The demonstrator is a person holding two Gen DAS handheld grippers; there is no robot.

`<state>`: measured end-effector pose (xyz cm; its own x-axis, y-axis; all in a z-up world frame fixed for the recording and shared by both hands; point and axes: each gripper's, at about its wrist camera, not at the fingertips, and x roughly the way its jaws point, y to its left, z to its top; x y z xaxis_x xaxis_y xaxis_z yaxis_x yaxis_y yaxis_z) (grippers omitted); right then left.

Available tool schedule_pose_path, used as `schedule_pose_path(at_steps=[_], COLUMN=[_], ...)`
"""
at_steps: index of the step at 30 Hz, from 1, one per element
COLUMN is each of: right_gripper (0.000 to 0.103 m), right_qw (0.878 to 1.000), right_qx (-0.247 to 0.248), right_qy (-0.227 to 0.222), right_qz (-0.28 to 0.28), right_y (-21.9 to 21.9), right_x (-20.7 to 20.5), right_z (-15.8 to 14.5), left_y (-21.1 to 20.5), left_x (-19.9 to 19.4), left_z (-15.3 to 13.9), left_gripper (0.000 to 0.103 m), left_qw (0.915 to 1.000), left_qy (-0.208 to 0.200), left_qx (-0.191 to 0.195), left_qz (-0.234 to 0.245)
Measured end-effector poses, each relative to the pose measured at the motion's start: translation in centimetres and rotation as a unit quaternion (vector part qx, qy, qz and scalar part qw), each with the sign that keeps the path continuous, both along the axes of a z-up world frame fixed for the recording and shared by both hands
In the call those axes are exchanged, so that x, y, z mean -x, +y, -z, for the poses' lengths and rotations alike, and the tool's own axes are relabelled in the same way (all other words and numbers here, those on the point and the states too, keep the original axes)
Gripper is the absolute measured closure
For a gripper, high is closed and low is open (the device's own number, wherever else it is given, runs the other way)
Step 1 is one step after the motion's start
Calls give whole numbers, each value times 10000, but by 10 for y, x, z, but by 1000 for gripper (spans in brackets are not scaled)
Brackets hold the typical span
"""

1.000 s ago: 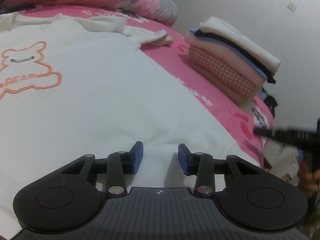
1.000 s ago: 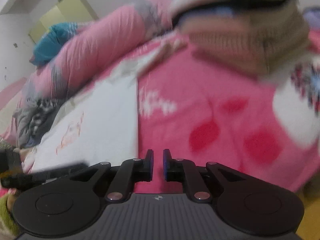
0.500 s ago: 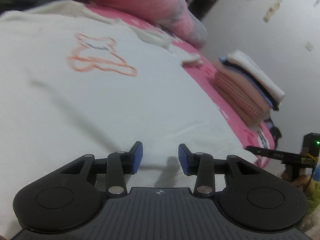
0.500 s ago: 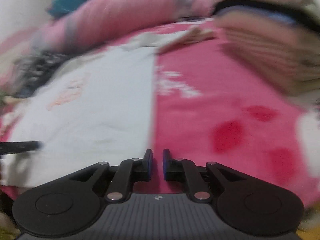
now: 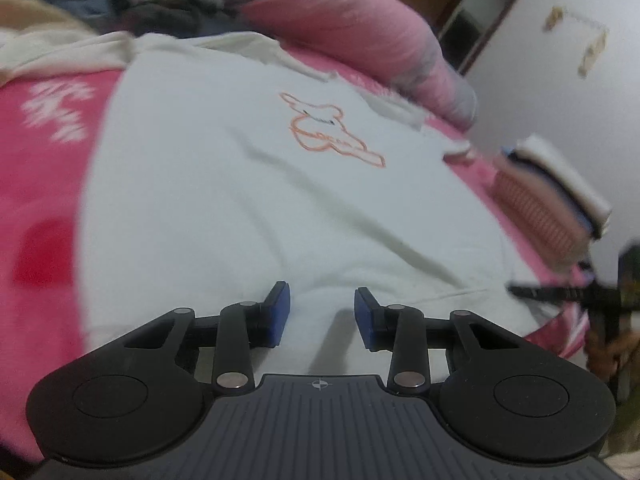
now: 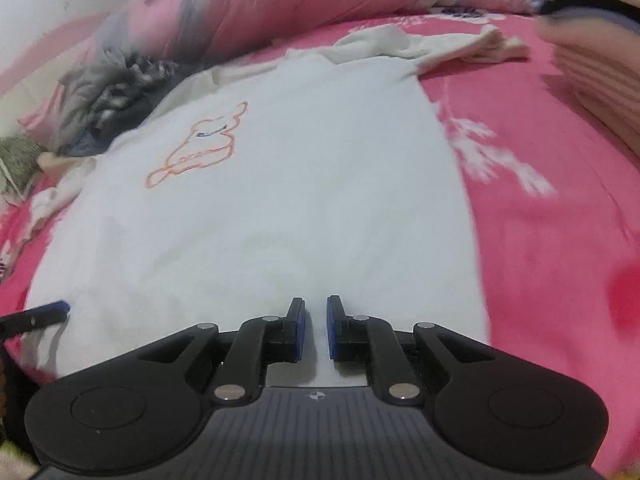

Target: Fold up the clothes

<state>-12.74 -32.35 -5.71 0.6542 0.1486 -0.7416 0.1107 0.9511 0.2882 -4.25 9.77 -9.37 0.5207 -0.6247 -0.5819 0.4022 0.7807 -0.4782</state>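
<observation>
On the left of the left wrist view lies the pink bedsheet (image 5: 44,208) with white lettering and a red patch, and beside it the white T-shirt (image 5: 248,200) spreads flat, face up, across the middle of the bed, its orange bear outline (image 5: 332,132) toward the far end near the collar. The left gripper (image 5: 322,316) sits low over the shirt's near hem; its jaws stand moderately apart and are closing slowly, with only shirt fabric below the blue pads and nothing pinched between them. Behind the shirt a rolled pink quilt (image 5: 360,24) runs along the far edge, and to the right a stack of folded clothes (image 5: 560,200) rests on the sheet, clear of the shirt. At the far right edge the tip of the other tool shows, blurred. In the right wrist view, a heap of dark, crumpled garments (image 6: 108,96) lies at the left, just beyond the shirt's shoulder; the T-shirt fills the centre, one sleeve (image 6: 440,46) bunched at the top right. The right gripper (image 6: 316,328) hovers over the near hem, its jaws nearly closed with a narrow slit between the pads and nothing gripped. Pink sheet fills the right side.
</observation>
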Motion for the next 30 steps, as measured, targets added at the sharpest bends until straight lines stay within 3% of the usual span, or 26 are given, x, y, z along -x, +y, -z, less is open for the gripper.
schedule_pose_path(at_steps=[3, 5, 8, 11, 13, 16, 21, 23, 26, 28, 30], right_gripper=[91, 91, 91, 91, 91, 94, 93, 93, 92, 92, 92], right_qw=[9996, 9997, 9957, 9850, 9782, 9815, 9871, 9866, 9824, 9814, 9831], right_qx=[-86, -49, -263, -299, -268, 276, 30, 218, 284, 242, 104], right_qy=[127, -123, -792, -1078, -1056, -290, 152, 28, -573, -732, -530], right_qz=[222, 213, -402, -1311, -1769, -1870, -1595, -1618, -1757, -1761, -1750], right_y=[-3, 8, 51, 113, 145, 167, 150, 154, 177, 195, 211], right_x=[24, 19, -10, -45, -59, -60, -37, -43, -69, -96, -117], right_z=[-21, -39, -56, -47, -31, 10, -4, -20, -35, -29, -9], left_y=[24, 32, 42, 51, 57, 64, 84, 90, 91, 90, 92], left_x=[7, 10, 10, 10, 11, 12, 11, 10, 9, 11, 14], left_z=[-2, -3, -1, 2, 4, 7, 14, 15, 14, 9, 3], left_gripper=[67, 66, 66, 66, 67, 67, 68, 67, 67, 67, 66], left_qw=[9995, 9993, 9987, 9977, 9972, 9968, 9946, 9940, 9941, 9952, 9958], left_qy=[152, 144, 169, 233, 251, 272, 453, 474, 463, 369, 269], left_qx=[199, 177, 227, 352, 409, 502, 818, 894, 897, 813, 764], left_qz=[-182, -282, -418, -532, -574, -551, -456, -409, -389, -396, -437])
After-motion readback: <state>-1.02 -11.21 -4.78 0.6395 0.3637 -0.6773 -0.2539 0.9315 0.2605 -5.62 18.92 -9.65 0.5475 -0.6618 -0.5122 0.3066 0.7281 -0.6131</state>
